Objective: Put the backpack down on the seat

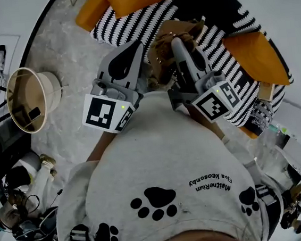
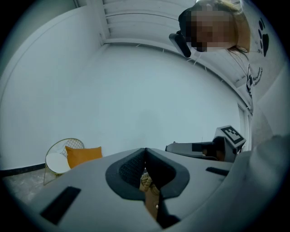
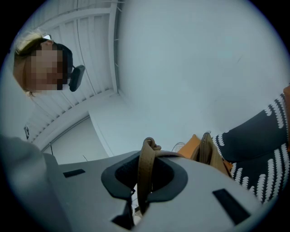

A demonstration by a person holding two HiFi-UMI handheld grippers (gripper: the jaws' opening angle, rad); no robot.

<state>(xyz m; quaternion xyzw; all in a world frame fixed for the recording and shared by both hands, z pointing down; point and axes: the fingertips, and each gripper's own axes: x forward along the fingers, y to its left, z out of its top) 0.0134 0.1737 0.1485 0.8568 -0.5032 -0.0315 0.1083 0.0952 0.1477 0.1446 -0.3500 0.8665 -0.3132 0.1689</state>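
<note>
Nearest us, left gripper (image 2: 145, 156) and right gripper (image 3: 147, 154) each clamp a strap (image 3: 144, 176) of the backpack (image 1: 160, 52); striped seat (image 1: 129, 24) lies directly beyond and below.

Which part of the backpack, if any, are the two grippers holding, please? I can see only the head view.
Observer: In the right gripper view, the right gripper is shut on a tan strap, which stands up between the pads and ends in a knot above them.
Operator: Thank you. And the left one?
Observer: The left gripper view shows the left gripper shut on a tan, seemingly braided piece of the backpack.
Operator: What lies ahead of the left gripper?
Observer: A wire chair holding an orange cushion stands against the white wall.
</note>
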